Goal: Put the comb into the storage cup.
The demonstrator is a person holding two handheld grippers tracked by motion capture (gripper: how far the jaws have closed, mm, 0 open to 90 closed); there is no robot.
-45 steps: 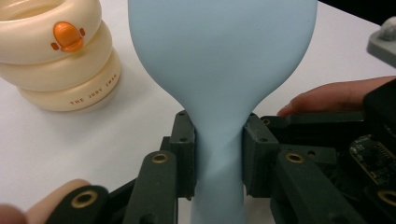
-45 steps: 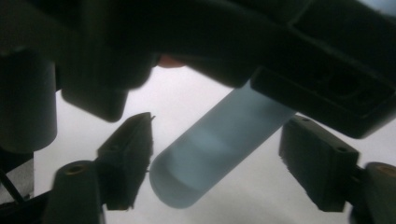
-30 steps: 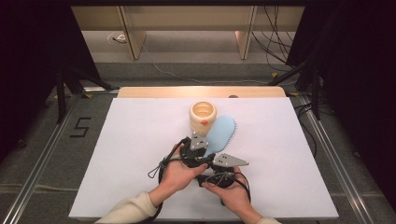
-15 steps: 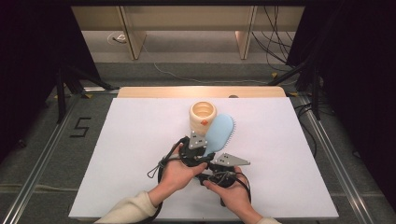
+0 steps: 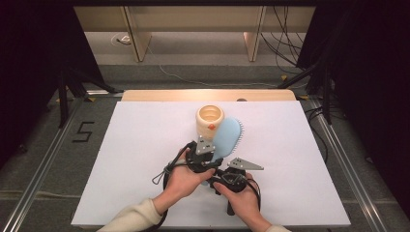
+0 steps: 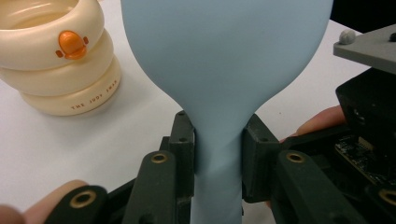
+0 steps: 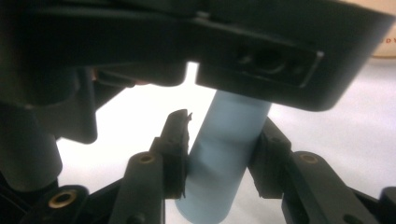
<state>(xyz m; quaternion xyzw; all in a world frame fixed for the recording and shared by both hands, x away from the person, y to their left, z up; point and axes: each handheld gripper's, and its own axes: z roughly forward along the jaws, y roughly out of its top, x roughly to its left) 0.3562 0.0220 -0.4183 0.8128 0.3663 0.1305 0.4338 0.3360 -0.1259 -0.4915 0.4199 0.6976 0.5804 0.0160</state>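
Smooth pale-blue brush (image 6: 224,70) – left gripper (image 6: 218,149) pinching neck, right gripper (image 7: 219,154) clamping round handle, ribbed cream cup (image 5: 210,118) beside.

Overhead lighting is even on the white counter (image 5: 300,159); surroundings fall dark. The right gripper view is dim, backlit and blurred close-up. The left gripper view is sharper and bright.

A white table (image 5: 145,159) with a pale wooden strip along its far edge carries the things. Directly on it, a little beyond the middle, stands a cream ringed cup (image 5: 210,121) with an orange duck-bill mark on its side, open mouth up. Just beside the cup, to its right, is a light-blue brush (image 5: 227,137) with its bristled edge turned rightward; whether it rests on the white surface cannot be told.
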